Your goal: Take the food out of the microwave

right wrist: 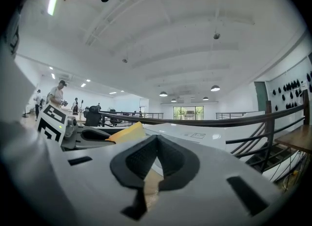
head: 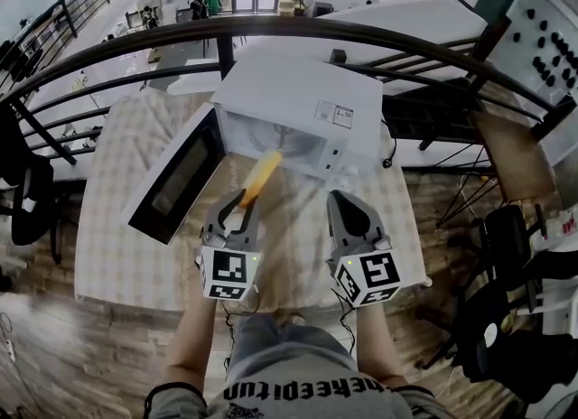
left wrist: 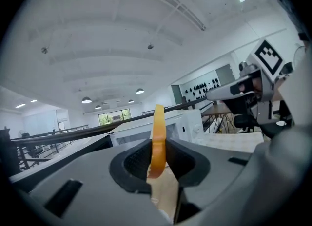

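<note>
A white microwave (head: 307, 115) stands on the checked table with its door (head: 176, 178) swung open to the left. My left gripper (head: 242, 199) is shut on a flat orange piece of food (head: 263, 175), which sticks out forward in front of the open cavity. In the left gripper view the orange food (left wrist: 157, 140) stands edge-on between the black pads, with the microwave (left wrist: 161, 127) behind it. My right gripper (head: 348, 207) hovers beside it to the right, shut and empty; in its own view the pads (right wrist: 156, 159) meet, and the orange food (right wrist: 126, 133) shows at left.
A dark curved railing (head: 271, 33) runs behind the table. The table's checked cloth (head: 117, 228) reaches to the front edge. Black chairs (head: 27, 191) stand at left and a wooden stand (head: 510, 151) at right. People stand far off in the hall.
</note>
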Demonstrator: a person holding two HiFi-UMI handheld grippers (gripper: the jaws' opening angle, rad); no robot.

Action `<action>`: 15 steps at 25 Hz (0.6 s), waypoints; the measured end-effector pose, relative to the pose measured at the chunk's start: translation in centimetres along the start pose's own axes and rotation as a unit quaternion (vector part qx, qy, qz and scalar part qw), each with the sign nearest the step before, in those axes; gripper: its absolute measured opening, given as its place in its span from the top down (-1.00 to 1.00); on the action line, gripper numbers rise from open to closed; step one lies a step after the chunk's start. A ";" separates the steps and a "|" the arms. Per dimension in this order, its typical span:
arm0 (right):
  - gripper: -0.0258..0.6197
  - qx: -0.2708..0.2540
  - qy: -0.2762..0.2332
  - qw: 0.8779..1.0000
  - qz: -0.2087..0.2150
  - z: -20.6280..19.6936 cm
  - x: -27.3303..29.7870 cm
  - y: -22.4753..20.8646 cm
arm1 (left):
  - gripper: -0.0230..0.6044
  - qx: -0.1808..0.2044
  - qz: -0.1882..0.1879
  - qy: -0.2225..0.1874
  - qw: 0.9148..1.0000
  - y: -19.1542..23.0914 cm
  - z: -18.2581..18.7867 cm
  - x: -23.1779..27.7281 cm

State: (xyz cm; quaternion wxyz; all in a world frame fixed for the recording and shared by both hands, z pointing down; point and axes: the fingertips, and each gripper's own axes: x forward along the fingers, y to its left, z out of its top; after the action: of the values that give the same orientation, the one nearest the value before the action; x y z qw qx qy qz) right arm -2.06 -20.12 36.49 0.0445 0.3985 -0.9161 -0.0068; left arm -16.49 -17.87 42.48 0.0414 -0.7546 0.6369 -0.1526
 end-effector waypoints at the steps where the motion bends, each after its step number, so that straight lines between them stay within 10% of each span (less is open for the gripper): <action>1: 0.91 0.000 -0.002 1.000 0.001 0.1 -0.2 0.0 | 0.67 -0.005 0.002 -0.008 1.000 -0.1 0.4 -0.2; 15: 0.91 0.002 -0.021 1.000 0.010 1.4 -2.2 -0.6 | 0.67 -0.082 0.042 -0.054 0.994 0.2 4.0 -4.1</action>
State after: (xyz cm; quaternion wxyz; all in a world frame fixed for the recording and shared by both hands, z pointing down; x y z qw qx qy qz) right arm -0.23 -18.92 34.92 0.0247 0.3893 -0.9207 -0.0125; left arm -16.14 -14.42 37.89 0.0203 -0.7353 0.6749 -0.0574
